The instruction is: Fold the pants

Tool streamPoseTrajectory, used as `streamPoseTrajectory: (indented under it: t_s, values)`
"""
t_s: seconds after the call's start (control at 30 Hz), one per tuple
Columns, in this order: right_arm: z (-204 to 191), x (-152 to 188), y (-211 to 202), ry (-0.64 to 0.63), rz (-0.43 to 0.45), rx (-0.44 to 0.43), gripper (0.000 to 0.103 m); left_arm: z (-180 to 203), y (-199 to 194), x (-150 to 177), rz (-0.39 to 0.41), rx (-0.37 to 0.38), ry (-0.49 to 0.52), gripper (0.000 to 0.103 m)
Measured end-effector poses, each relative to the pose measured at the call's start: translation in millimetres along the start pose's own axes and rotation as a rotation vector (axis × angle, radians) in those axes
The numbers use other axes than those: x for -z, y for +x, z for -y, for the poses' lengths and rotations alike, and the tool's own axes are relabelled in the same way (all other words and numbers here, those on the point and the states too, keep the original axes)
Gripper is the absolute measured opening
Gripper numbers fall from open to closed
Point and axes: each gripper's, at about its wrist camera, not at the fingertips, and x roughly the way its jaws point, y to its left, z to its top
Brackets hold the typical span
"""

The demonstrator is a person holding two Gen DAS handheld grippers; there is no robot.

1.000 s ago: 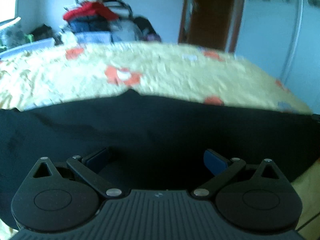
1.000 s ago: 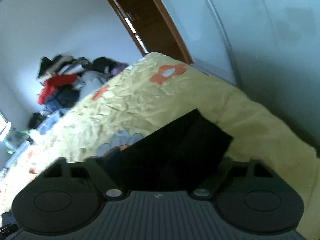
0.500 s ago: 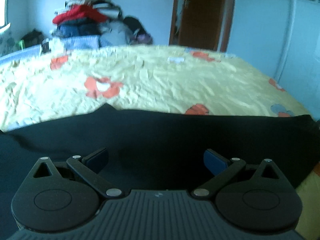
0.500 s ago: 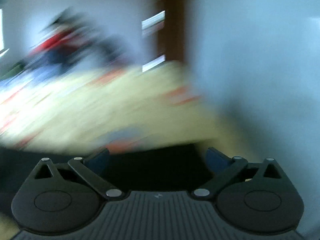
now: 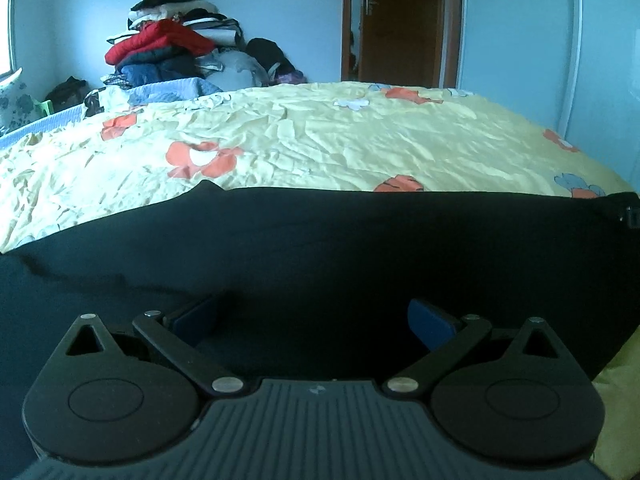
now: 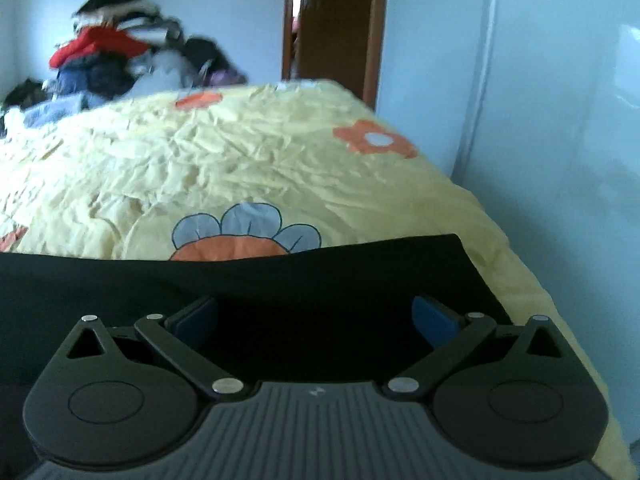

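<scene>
A: Where do the pants (image 5: 320, 248) lie?

B: Spread flat on the bed (image 5: 320, 140), directly under and ahead of both sets of jaws, long axis running crosswise to them.

A: And the jaws?

B: The left gripper (image 5: 314, 320) is spread wide with nothing in it, over the middle stretch. The right gripper (image 6: 316, 316) is just as wide and empty, over the end whose corner sits just off its right pad.

A: Nearer arm?

B: For that end, I'd judge the right.
</scene>
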Motion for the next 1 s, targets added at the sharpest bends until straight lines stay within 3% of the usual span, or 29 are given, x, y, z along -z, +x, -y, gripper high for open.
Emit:
streamPoseTrajectory:
  t_s: [0.2,1.0]
  values:
    - [10.0,-0.8,-4.5,0.048,-0.011,-0.024,0.103,-3.5,1.3,0.1,-0.008,0.015,-0.017,0.103]
    - [5.6,-5.6,2.9,0.041,-0.013,-0.018,0.103,-3.8,1.7,0.5,-0.008,0.016,-0.020,0.103]
